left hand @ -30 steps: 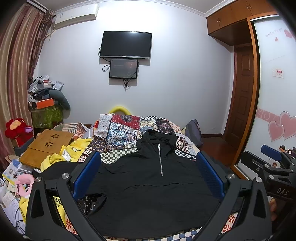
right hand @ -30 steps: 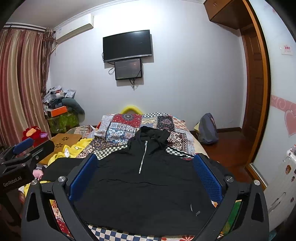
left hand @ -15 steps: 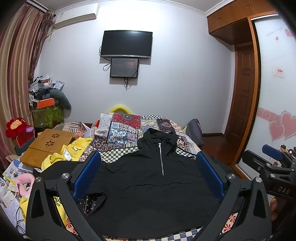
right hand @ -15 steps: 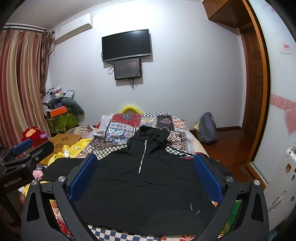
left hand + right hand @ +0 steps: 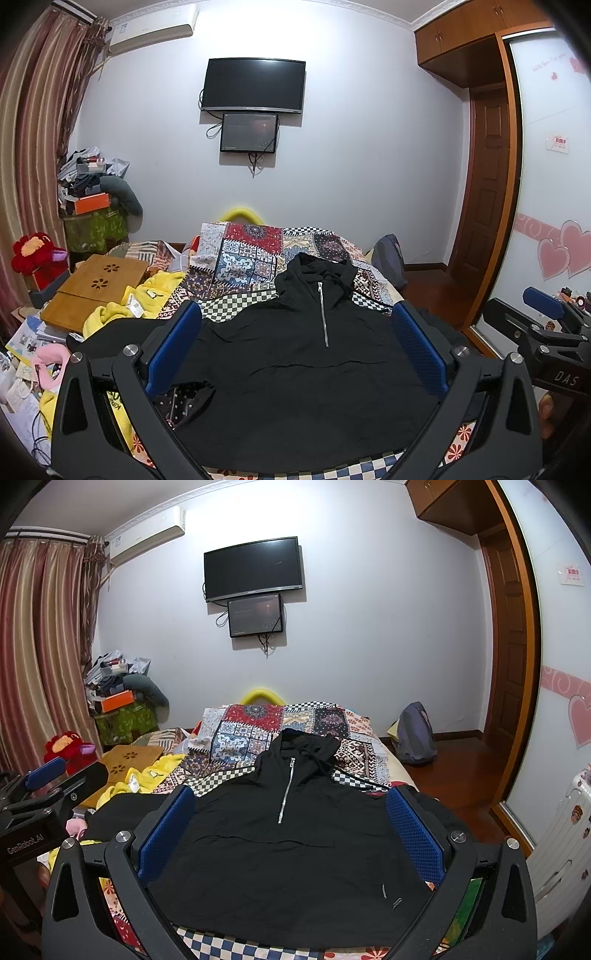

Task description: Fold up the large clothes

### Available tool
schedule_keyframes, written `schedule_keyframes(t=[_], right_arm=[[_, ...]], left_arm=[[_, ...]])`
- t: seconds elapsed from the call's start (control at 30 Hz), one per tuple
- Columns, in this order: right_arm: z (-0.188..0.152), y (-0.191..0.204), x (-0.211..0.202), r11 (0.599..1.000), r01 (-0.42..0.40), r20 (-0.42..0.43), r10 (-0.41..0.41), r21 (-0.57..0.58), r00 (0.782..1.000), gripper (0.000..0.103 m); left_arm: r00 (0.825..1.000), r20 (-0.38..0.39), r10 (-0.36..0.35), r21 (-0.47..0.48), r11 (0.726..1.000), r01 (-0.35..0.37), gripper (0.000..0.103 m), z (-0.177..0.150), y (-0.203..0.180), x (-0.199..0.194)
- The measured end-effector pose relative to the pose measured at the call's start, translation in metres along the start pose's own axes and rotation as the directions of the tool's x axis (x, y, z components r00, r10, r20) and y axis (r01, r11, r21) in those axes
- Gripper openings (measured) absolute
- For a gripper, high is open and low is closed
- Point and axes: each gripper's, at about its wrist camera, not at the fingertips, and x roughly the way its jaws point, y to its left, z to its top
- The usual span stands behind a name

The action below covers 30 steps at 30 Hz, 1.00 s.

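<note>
Little has changed over the last second: we hold both the left gripper (image 5: 295,350) and the right gripper (image 5: 288,830) spread wide, empty, above the black zip-neck hooded pullover (image 5: 314,362), which lies flat and unfolded mid-frame on the patchwork-quilted bed (image 5: 255,254); folding hasn't begun. Wall-mounted television (image 5: 254,89) hangs upper centre.

A black hooded pullover (image 5: 295,369) lies spread flat, front side up, on a patchwork-covered bed (image 5: 251,251), its hood toward the far edge, silver half-zip (image 5: 323,317) closed, hem toward the near edge, fabric lightly creased.
</note>
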Motion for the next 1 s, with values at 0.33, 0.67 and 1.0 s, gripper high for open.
schedule_keyframes(t=[0.33,0.67,1.0], right_arm=[[-0.003,0.002,0.000,1.000,-0.002,-0.006,0.002,-0.002,1.000,0.103],[-0.005,0.005,0.008,1.000,-0.006,-0.026,0.007,0.014,1.000,0.103],[-0.002,0.007,0.031,1.000,0.015,-0.060,-0.014,0.005,0.998,0.103]], left_arm=[[1.000,-0.009,0.003,-0.004,1.000,-0.003,0.103,-0.002,0.004,0.000],[0.999,-0.025,0.021,0.001,1.000,-0.021,0.103,0.000,0.007,0.007],[0.997,-0.050,0.064,-0.005,0.998,-0.064,0.103,0.005,0.031,0.028]])
